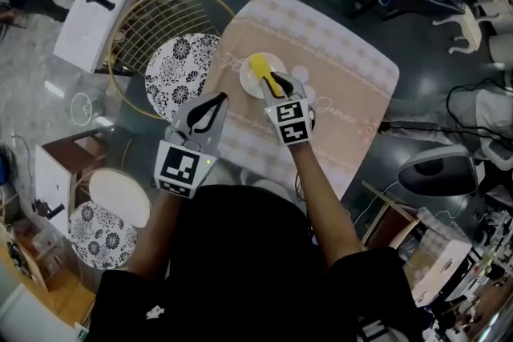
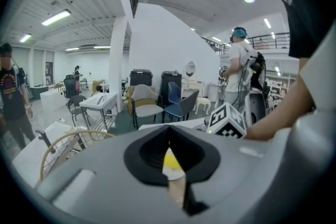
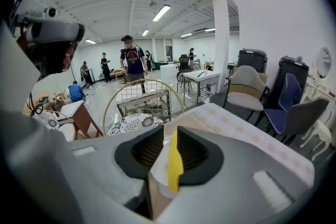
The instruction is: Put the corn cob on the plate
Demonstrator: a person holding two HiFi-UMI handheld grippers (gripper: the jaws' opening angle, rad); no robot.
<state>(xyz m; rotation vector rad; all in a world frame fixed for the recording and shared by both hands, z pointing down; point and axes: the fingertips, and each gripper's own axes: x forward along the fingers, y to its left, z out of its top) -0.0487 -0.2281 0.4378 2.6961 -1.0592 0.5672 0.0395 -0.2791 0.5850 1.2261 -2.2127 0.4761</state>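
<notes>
A yellow corn cob (image 1: 258,66) lies on a small white plate (image 1: 248,84) on the beige-clothed table (image 1: 345,84). My right gripper (image 1: 278,82) hangs just over the cob's near end, jaws a narrow gap apart. In the right gripper view the cob (image 3: 175,165) and plate (image 3: 158,173) show through that gap (image 3: 169,135), and nothing looks pinched. My left gripper (image 1: 216,100) hovers left of the plate with its tips together and nothing held. The left gripper view shows the same tips (image 2: 169,131), with a sliver of the cob (image 2: 170,161) beyond them.
A round gold wire chair with a patterned cushion (image 1: 180,64) stands left of the table, and a white bench (image 1: 108,4) is beyond it. Two round stools (image 1: 104,216) sit lower left. People stand in the room (image 3: 134,63), one near the table (image 2: 239,65).
</notes>
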